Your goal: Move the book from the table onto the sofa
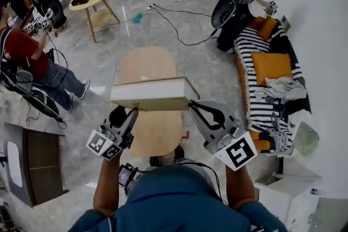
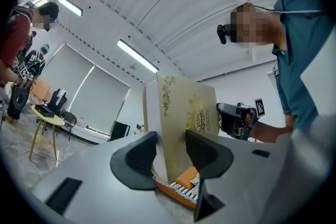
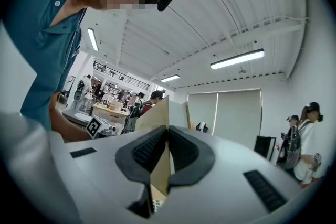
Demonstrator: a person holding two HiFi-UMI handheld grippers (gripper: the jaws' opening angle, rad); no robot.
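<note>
Our left gripper [image 1: 132, 112] [image 2: 170, 147] has its black jaws clamped across the whole thickness of the thick cream hardcover book with gold print [image 1: 152, 94] [image 2: 189, 107] [image 3: 157, 115]. One pad sits on the white page block, the other on the cover. Our right gripper [image 1: 193, 106] [image 3: 167, 147] is nearly closed, pinching only a thin tan board at the book's other end. Between the two, we hold the book roughly level in the air over the oval light-wood table [image 1: 149, 65]. The black-and-white striped sofa [image 1: 251, 46] with an orange cushion [image 1: 271, 65] stands to our right, well apart from the book.
</note>
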